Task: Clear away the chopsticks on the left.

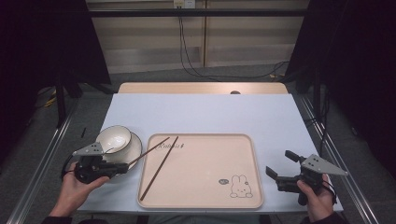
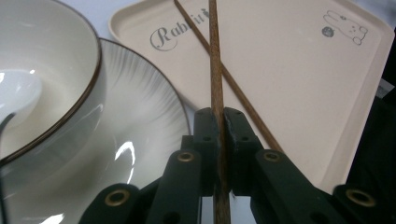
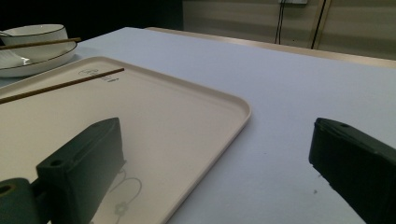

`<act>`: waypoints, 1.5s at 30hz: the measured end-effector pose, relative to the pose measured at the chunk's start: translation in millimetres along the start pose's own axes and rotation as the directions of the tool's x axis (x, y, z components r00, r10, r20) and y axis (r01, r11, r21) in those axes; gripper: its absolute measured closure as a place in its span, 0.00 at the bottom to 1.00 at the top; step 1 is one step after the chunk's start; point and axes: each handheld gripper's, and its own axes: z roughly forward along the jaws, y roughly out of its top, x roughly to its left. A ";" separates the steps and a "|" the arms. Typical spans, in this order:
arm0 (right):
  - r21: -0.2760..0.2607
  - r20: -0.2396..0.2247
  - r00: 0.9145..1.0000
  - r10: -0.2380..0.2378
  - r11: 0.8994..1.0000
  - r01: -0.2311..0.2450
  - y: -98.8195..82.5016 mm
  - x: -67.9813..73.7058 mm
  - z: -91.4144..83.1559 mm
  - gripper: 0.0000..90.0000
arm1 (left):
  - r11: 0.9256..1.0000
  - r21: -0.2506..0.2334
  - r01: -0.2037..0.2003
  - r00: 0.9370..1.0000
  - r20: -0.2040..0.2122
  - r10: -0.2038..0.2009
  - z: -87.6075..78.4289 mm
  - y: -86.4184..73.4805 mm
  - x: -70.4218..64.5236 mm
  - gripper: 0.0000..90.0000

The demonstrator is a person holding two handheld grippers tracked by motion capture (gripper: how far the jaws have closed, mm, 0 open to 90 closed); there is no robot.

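We see a pale beige tray (image 1: 205, 186) with rounded corners, smooth and matte, printed with a rabbit (image 1: 241, 186) near its front right. 2 thin dark wooden chopsticks show: one (image 1: 159, 167) lies slanted on the tray's left part; the other (image 2: 216, 79) is clamped between the closed jaws of the left gripper (image 1: 122, 167), reaching over the tray's left edge. Beside the tray sits a glossy cream bowl (image 1: 113, 138), dark-rimmed, on a ribbed plate (image 1: 133, 148). Our left hand (image 1: 77, 186) holds its gripper low, pointing right. The right gripper (image 1: 279, 167), jaws wide, hovers by the tray's right edge, pointing left.
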 end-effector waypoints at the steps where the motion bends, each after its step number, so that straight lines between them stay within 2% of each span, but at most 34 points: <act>1: 0.000 0.000 1.000 0.000 1.000 0.000 0.0 0.0 0.0 0.03 | 1.000 0.005 0.001 1.000 -0.008 -0.001 2.6 2.3 -2.3 0.94; 10: 0.000 0.000 1.000 0.000 1.000 0.000 0.0 0.0 0.1 0.03 | 1.000 -0.009 0.017 1.000 -0.019 -0.017 10.4 7.7 -11.0 0.94; 13: -0.001 0.000 1.000 -0.002 1.000 0.002 0.0 -0.1 -0.1 0.03 | 0.999 -0.048 0.013 1.000 -0.018 -0.014 11.5 10.8 -21.0 0.94; 16: 0.003 -0.003 1.000 0.004 1.000 -0.004 0.0 0.3 -0.1 0.03 | 0.998 -0.055 0.034 0.998 -0.046 -0.037 13.4 15.6 -30.2 0.94; 21: 0.000 -0.002 1.000 -0.002 1.000 0.002 -0.1 0.0 -0.1 0.03 | 0.996 -0.085 0.036 0.999 -0.025 -0.038 19.2 19.1 -37.3 0.94; 22: 0.002 -0.006 1.000 -0.002 1.000 0.002 -0.1 -0.1 -0.3 0.03 | 0.994 -0.099 0.043 0.999 -0.001 -0.043 20.9 19.1 -38.3 0.94; 27: 0.003 -0.004 1.000 -0.003 1.000 0.003 -0.1 0.3 -0.3 0.03 | 0.993 -0.116 0.028 1.000 0.000 -0.029 25.8 23.4 -49.9 0.94; 29: 0.004 -0.005 1.000 -0.002 1.000 0.002 -0.2 0.3 -0.1 0.03 | 0.993 -0.109 0.036 0.999 0.011 -0.035 28.4 26.0 -52.6 0.94; 34: 0.006 -0.006 1.000 -0.003 1.000 0.003 -0.4 0.1 -0.4 0.03 | 0.995 -0.085 0.048 0.999 -0.012 -0.049 39.8 29.9 -56.0 0.94; 37: 0.007 -0.004 1.000 -0.004 1.000 0.004 -0.5 0.0 -0.3 0.03 | 0.995 -0.060 0.077 0.997 -0.015 -0.078 49.0 31.8 -56.6 0.94; 42: 0.005 -0.006 1.000 -0.007 1.000 0.008 -0.3 0.2 -0.2 0.04 | 0.997 -0.019 0.075 0.997 -0.027 -0.076 60.6 39.5 -59.7 0.94; 43: 0.005 -0.007 1.000 -0.008 1.000 0.008 -0.3 0.4 -0.2 0.04 | 0.997 -0.026 0.074 0.996 -0.046 -0.076 62.0 42.0 -60.9 0.94; 45: 0.005 -0.007 1.000 -0.008 1.000 0.008 -0.3 0.3 -0.4 0.04 | 0.994 -0.050 0.095 0.994 -0.053 -0.097 63.6 44.5 -61.1 0.94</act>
